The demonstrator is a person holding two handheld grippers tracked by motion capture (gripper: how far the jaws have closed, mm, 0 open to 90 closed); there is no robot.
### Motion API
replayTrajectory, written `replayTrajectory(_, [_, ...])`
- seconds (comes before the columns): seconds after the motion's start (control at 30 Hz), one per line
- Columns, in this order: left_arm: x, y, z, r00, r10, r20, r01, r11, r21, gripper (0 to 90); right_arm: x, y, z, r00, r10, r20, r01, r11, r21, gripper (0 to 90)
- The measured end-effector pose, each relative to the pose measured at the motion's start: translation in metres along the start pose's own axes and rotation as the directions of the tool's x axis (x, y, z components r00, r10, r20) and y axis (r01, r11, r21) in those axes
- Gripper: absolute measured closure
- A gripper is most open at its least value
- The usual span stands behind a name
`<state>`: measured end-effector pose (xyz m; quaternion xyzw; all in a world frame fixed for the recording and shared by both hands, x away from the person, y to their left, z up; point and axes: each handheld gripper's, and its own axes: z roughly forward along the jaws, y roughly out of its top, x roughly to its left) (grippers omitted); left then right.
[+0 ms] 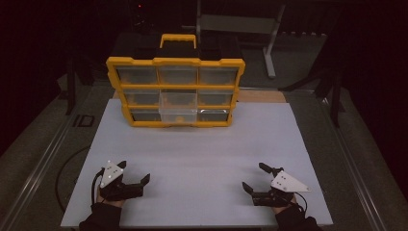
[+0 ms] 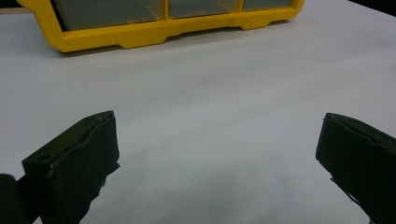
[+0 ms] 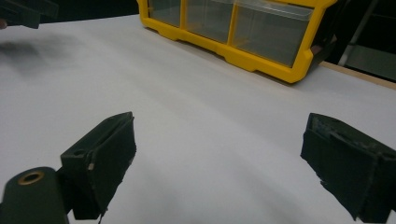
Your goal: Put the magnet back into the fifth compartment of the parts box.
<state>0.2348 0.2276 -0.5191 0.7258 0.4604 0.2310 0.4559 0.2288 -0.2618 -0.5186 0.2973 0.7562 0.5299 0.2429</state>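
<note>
A yellow drawer organizer (image 1: 175, 61) with clear drawers stands upright at the far middle of the white board (image 1: 192, 154). Its middle drawer (image 1: 179, 114) sticks out a little toward me. My left gripper (image 1: 134, 171) rests near the front left of the board, open and holding nothing. My right gripper (image 1: 254, 176) sits at the front right, also open and holding nothing. In the left gripper view the left gripper (image 2: 219, 140) faces the organizer's base (image 2: 140, 35) across bare board. In the right gripper view the right gripper (image 3: 219, 144) points at the organizer's corner (image 3: 261, 58).
A grey metal stand (image 1: 269, 43) rises behind the organizer. A black cable (image 1: 67, 168) loops off the board's left edge, beside a metal rail (image 1: 43, 163). The left gripper (image 3: 23, 11) appears far off in the right gripper view.
</note>
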Motion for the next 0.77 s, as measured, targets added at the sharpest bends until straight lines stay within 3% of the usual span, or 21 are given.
replayTrajectory(0.4, [0.0019,-0.0007,-0.0003,1.0000,0.000,0.001,0.000,0.9994,-0.035,0.0,-0.0001,-0.0005,0.0004,1.0000,0.005,-0.006,-0.005,1.000,0.003,10.0])
replayTrajectory(0.77, [0.0015,-0.0008,0.0010,1.0000,-0.005,0.007,0.006,0.9996,-0.029,0.0,-0.0011,-0.0011,0.0008,1.0000,0.007,-0.007,-0.007,1.000,0.005,10.0])
